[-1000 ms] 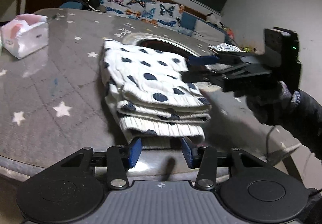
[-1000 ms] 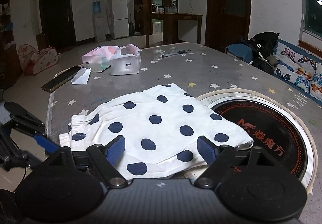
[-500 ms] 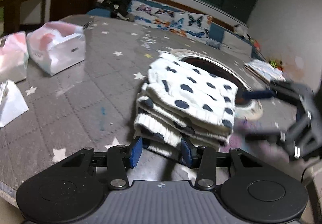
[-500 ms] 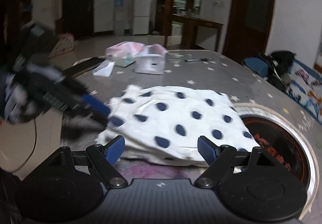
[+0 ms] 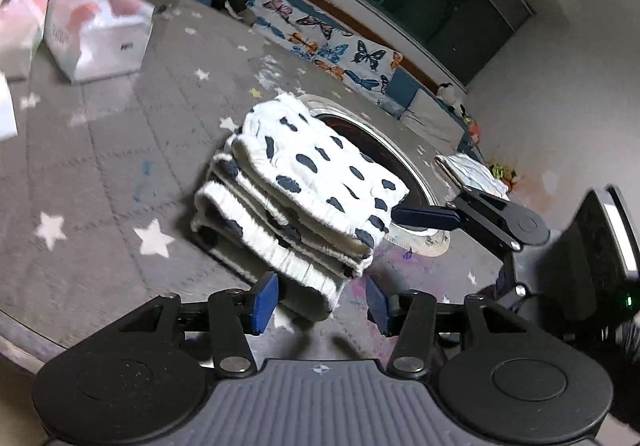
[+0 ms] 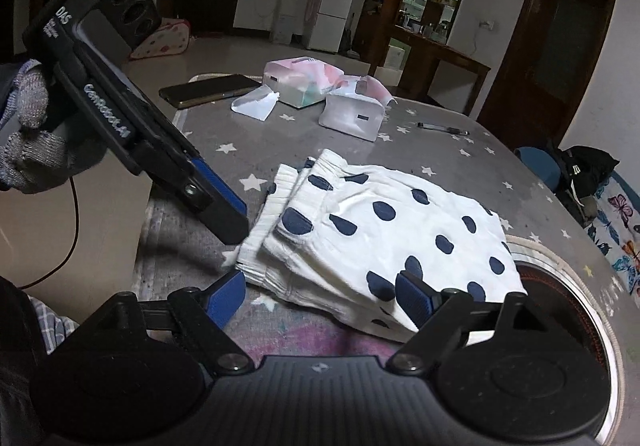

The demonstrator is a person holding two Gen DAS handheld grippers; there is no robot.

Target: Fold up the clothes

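- The folded polka-dot garment [image 5: 304, 189] lies in a layered stack on my table [image 5: 100, 165], one side overlapping the rim of the round cooktop [image 5: 404, 165] set into the tabletop.
- My left claw [image 5: 322, 300] stands partly open at the near corner of the stack; a cuff end sits between its blue pads [image 5: 262, 300], but nothing is pinched.
- My right claw [image 6: 322, 296] is spread wide at the other side of the stack, the garment's edge between its fingers, gripping nothing.
- From the right wrist view my gloved left hand [image 6: 28, 137] holds its tool, tip down at the ribbed end; whether it touches cloth I cannot quite tell.
- Further back sit two tissue packs [image 6: 352, 107], a phone [image 6: 208, 89] and a pen [image 6: 442, 129].
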